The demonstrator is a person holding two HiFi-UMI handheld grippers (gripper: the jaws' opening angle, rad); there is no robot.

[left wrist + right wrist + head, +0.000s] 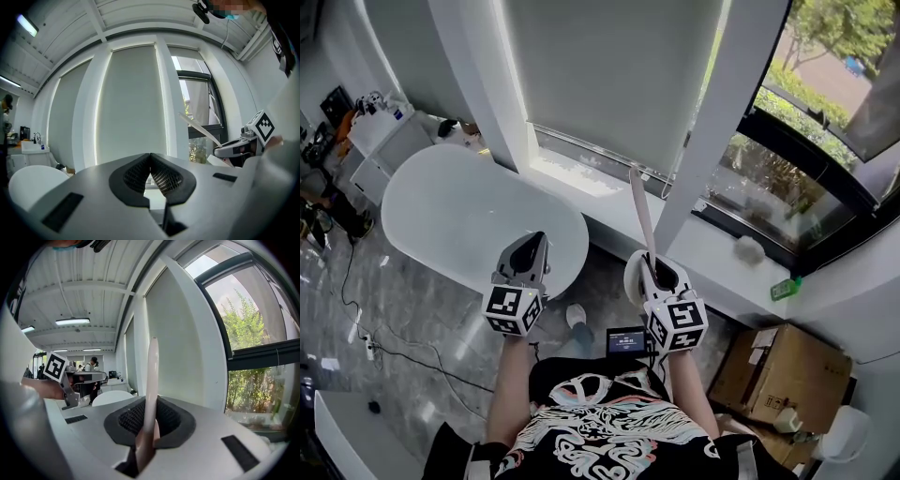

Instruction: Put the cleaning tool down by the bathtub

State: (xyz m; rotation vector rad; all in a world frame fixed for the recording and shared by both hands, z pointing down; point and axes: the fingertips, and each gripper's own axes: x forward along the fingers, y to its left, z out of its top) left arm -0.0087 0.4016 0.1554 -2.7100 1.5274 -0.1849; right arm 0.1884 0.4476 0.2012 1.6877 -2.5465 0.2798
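Note:
The cleaning tool shows as a long pale handle [642,211] that rises from my right gripper [654,272], which is shut on its lower end. In the right gripper view the handle [151,380] stands upright between the jaws of the right gripper [149,427]. The tool's head is hidden. The white oval bathtub [459,211] lies to the left, below the window. My left gripper [530,246] hovers over the tub's near end, shut with nothing in it [150,171]. From the left gripper view the handle [201,129] and right gripper [234,149] appear at the right.
A white window sill [581,178] and a white column [717,122] stand behind the tub. A cardboard box [792,375] sits on the floor at right. A white cabinet [380,141] is beyond the tub's far end. Cables [366,342] trail across the grey floor at left.

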